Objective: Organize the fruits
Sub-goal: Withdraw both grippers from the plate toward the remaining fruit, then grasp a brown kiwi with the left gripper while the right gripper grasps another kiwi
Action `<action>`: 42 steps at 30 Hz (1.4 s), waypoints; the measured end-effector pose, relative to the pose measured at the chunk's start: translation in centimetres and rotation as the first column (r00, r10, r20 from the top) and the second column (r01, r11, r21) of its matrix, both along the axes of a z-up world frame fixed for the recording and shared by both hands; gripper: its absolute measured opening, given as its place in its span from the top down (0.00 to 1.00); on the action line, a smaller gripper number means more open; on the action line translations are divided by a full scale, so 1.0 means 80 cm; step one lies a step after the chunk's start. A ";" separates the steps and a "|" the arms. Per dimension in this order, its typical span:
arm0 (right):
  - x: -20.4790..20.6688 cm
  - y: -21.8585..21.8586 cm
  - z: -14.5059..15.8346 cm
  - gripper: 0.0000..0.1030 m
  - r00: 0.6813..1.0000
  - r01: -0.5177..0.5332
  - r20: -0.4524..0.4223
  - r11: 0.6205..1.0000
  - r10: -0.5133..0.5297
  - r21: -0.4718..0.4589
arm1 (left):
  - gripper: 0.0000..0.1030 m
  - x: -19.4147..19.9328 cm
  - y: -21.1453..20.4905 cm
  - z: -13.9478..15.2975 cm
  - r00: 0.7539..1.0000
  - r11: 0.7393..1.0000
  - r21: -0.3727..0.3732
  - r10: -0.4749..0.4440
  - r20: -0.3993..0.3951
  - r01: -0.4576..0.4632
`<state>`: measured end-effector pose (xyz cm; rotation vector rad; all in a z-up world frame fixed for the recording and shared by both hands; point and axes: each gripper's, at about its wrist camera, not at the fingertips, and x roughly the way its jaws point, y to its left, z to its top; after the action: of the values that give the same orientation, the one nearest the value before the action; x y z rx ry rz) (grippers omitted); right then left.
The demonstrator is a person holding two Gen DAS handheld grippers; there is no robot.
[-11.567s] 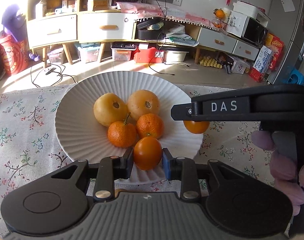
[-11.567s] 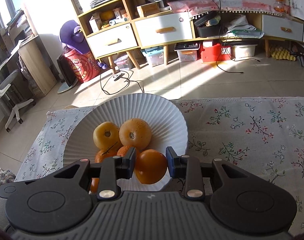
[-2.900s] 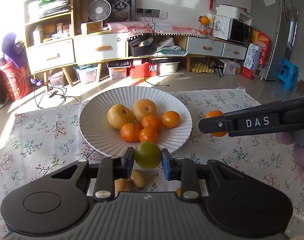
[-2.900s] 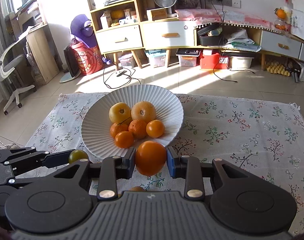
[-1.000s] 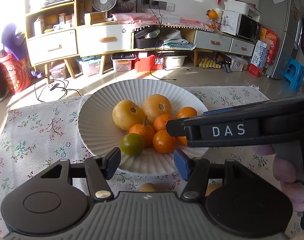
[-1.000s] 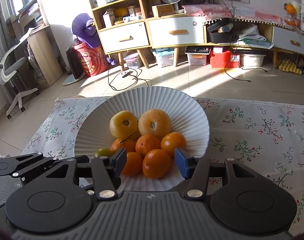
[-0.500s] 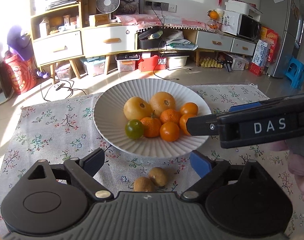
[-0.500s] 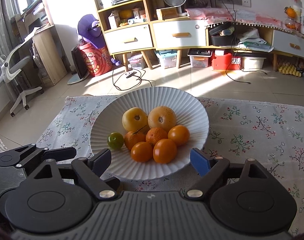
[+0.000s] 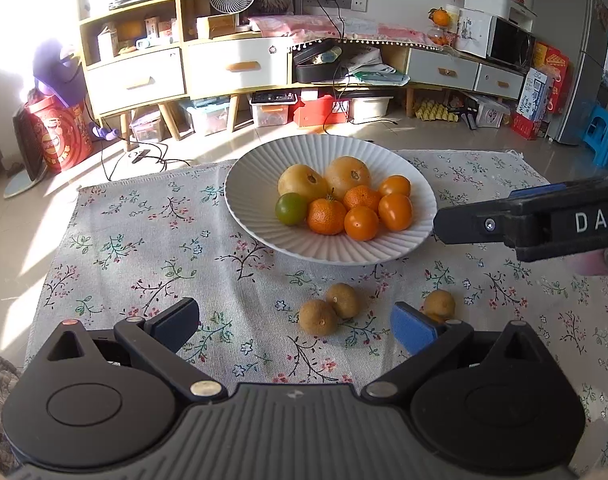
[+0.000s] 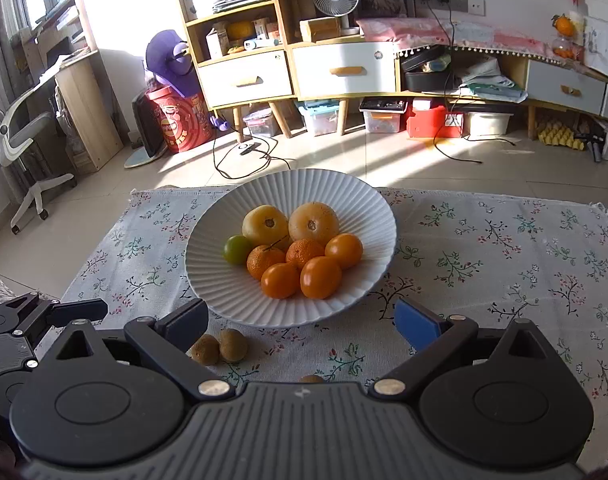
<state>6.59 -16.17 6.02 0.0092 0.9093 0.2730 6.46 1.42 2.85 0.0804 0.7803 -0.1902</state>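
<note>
Your left gripper [image 9: 293,326] and your right gripper [image 10: 299,322] both hang over the flowered cloth [image 9: 151,248] on the near side of the white ribbed plate [image 10: 231,292], jaws spread wide and still opening, nothing between the pads of either. Seen from the left wrist, the right gripper reaches in just to the right of the plate's rim.

Nearest you, short of the plate, two small brown fruits [image 9: 330,308] lie on the cloth touching each other, and a third brown fruit [image 9: 439,303] sits apart to their right, partly behind your left gripper's blue pad.

On the plate itself, two smooth orange fruits [image 10: 299,278] sit at the near edge of the pile. Behind them lie two dimpled mandarins [image 10: 285,256] and a third smooth orange fruit [image 10: 344,250] to the right. A small green fruit [image 10: 236,249] rests at the left of the cluster. Farthest back are two larger yellow fruits [image 10: 289,222], side by side.

Beyond the plate, across the tiled floor, stands a low cabinet [image 10: 344,66] with white drawers.
</note>
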 end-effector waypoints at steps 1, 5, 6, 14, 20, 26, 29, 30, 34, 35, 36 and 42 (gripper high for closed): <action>-0.003 0.000 0.001 0.03 1.000 -0.003 0.002 1.000 0.003 -0.007 | 0.07 -0.003 0.000 0.000 1.000 1.000 0.002 0.001 -0.003 -0.001; -0.014 0.003 0.003 0.02 1.000 -0.017 0.017 0.999 0.017 -0.028 | 0.07 -0.014 0.003 0.000 1.000 1.000 0.007 -0.001 -0.010 0.001; -0.016 0.004 0.003 0.02 1.000 -0.021 0.020 0.999 0.021 -0.030 | 0.07 -0.017 0.004 -0.002 1.000 1.000 0.009 -0.001 -0.013 0.001; -0.034 0.010 -0.008 0.01 0.998 -0.068 0.014 0.996 0.069 -0.052 | 0.07 -0.031 0.014 -0.014 0.999 1.000 -0.006 0.006 -0.037 -0.006; -0.050 0.011 -0.014 0.01 0.994 -0.109 0.012 0.990 0.111 -0.094 | 0.07 -0.044 0.021 -0.023 0.999 1.000 -0.018 0.014 -0.053 -0.015; -0.068 0.005 -0.023 0.01 0.991 -0.132 0.001 0.985 0.133 -0.110 | 0.07 -0.058 0.029 -0.033 0.998 1.000 -0.023 0.008 -0.064 -0.009; -0.075 0.004 -0.028 0.01 0.989 -0.145 -0.004 0.980 0.146 -0.134 | 0.07 -0.061 0.027 -0.039 0.998 1.000 -0.004 -0.009 -0.062 0.008; -0.076 0.004 -0.030 0.01 0.989 -0.148 -0.006 0.979 0.148 -0.140 | 0.07 -0.062 0.026 -0.042 0.998 1.000 0.009 -0.015 -0.060 0.016; -0.080 0.005 -0.040 0.01 0.986 -0.170 -0.028 0.974 0.167 -0.152 | 0.07 -0.064 0.026 -0.052 0.998 0.999 0.043 -0.023 -0.058 0.026; -0.081 0.005 -0.043 0.01 0.984 -0.176 -0.031 0.971 0.173 -0.161 | 0.07 -0.065 0.027 -0.055 0.998 0.999 0.044 -0.021 -0.063 0.024; -0.083 0.007 -0.046 0.01 0.983 -0.185 -0.033 0.967 0.182 -0.175 | 0.07 -0.065 0.028 -0.057 0.998 0.999 0.043 -0.019 -0.067 0.021; -0.093 0.008 -0.066 0.01 0.973 -0.229 -0.048 0.946 0.224 -0.230 | 0.07 -0.073 0.039 -0.071 0.999 0.999 0.035 -0.022 -0.041 0.023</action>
<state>-0.84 -15.53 0.74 -0.3141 0.9604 0.3781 0.58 4.58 -2.87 0.1194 0.8236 -0.2000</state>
